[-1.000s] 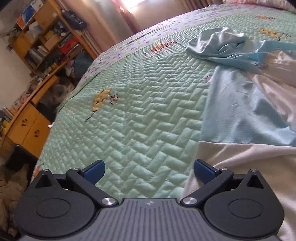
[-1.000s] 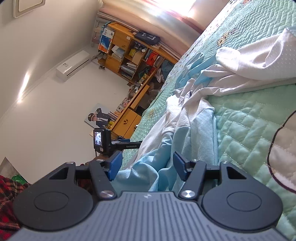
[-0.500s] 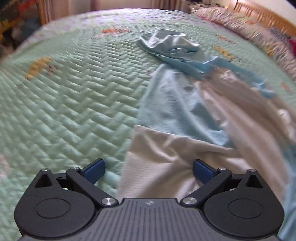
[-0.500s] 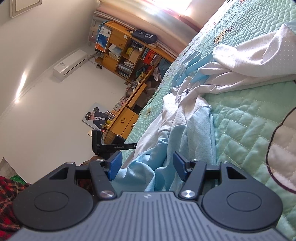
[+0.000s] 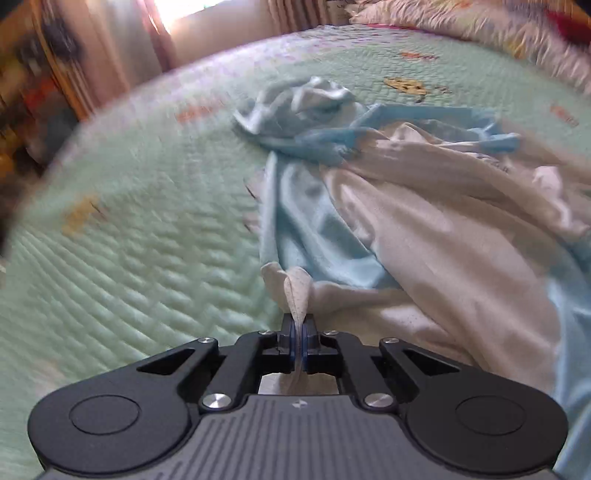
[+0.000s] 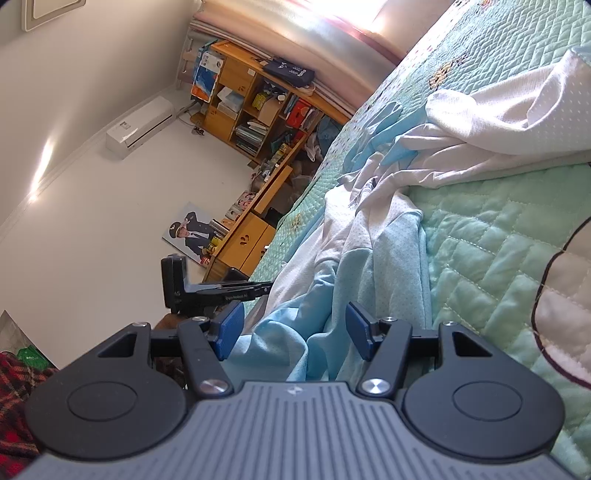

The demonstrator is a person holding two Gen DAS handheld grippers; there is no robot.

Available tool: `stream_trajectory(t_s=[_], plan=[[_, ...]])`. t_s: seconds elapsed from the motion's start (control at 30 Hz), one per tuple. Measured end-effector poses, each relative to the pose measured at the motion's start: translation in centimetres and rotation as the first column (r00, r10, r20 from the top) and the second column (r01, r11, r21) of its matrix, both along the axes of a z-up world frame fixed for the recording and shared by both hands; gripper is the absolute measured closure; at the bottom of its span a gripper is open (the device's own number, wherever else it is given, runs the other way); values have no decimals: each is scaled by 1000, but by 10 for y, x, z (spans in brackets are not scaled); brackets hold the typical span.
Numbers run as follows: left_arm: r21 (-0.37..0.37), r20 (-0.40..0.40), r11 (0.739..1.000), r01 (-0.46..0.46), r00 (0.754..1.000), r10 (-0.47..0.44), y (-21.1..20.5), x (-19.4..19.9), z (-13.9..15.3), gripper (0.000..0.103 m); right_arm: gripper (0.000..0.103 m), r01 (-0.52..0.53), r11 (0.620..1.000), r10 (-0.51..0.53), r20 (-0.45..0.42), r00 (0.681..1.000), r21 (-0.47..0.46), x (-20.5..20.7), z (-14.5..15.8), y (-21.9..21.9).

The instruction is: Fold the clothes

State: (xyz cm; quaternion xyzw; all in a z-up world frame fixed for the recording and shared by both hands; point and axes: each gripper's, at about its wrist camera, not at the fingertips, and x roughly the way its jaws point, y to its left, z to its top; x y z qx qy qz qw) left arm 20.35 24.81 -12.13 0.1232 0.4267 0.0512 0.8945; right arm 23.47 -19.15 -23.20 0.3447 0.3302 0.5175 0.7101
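A crumpled white and light blue garment lies on the green quilted bed. My left gripper is closing its jaws tight on a white fold at the garment's near edge, and the fold stands up pinched between the pads. In the right wrist view the same garment runs away from me across the quilt. My right gripper stands open, with bunched light blue cloth lying between its fingers. The left gripper shows there as a black tool at the garment's left side.
A wooden shelf unit packed with books and boxes stands past the bed's far side, with a low cabinet beside it. Pillows lie at the bed's head. An air conditioner hangs on the wall.
My left gripper swung right over the garment's white edge and shut on a fold of it, lifting it slightly. The right gripper stayed where it was.
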Motion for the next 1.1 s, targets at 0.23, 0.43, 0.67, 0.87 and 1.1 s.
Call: stream_trajectory(t_s=[0.23, 0.43, 0.67, 0.87, 1.1], plan=[[369, 134, 898, -241, 970, 205, 39, 33, 52, 100, 41, 32, 999, -32, -10, 999, 23, 0, 0, -5], [487, 25, 802, -347, 923, 384, 90, 70, 19, 91, 41, 36, 999, -35, -13, 999, 26, 2, 0, -7], [279, 93, 725, -630, 769, 633, 102, 35, 3, 23, 39, 46, 999, -46, -8, 999, 27, 2, 2, -9], [-82, 149, 625, -777, 610, 778, 115, -36, 28, 17, 36, 85, 996, -86, 40, 996, 12, -4, 10, -13], [-235, 320, 803, -548, 736, 596, 15, -83, 41, 16, 27, 339, 928, -282, 308, 909, -152, -10, 64, -9]])
